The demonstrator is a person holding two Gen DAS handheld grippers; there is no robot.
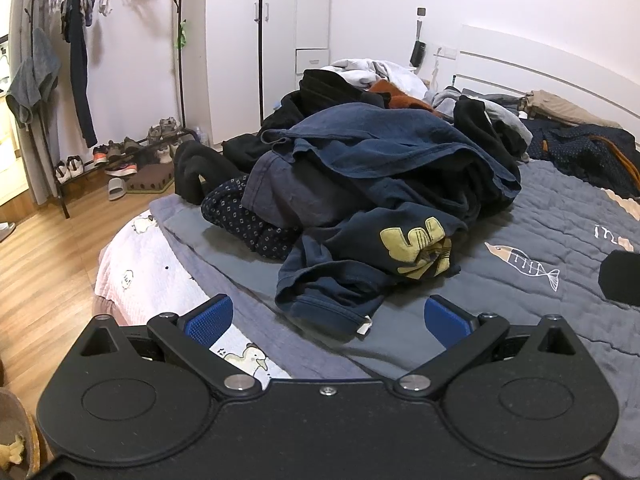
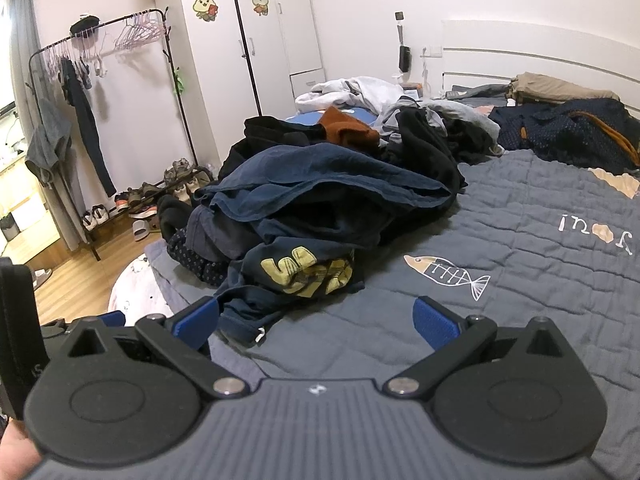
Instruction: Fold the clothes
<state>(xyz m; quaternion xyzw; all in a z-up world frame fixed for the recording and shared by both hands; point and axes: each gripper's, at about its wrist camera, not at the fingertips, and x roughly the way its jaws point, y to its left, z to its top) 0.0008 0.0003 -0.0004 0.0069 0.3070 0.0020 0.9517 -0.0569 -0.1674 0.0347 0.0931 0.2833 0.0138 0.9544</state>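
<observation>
both grippers hover over the near edge of the bed, tilted down, nothing between the pads. left gripper (image 1: 328, 318) jaws wide, empty. right gripper (image 2: 316, 316) jaws wide, empty. clothes pile (image 1: 360, 152) sits on the grey quilt (image 1: 520, 220) — a navy tee with yellow print (image 1: 384, 256) is at the front, closest to both. its hem lies just ahead of the left gripper and just beside the right gripper's left finger (image 2: 196, 320) — contact unclear.
</observation>
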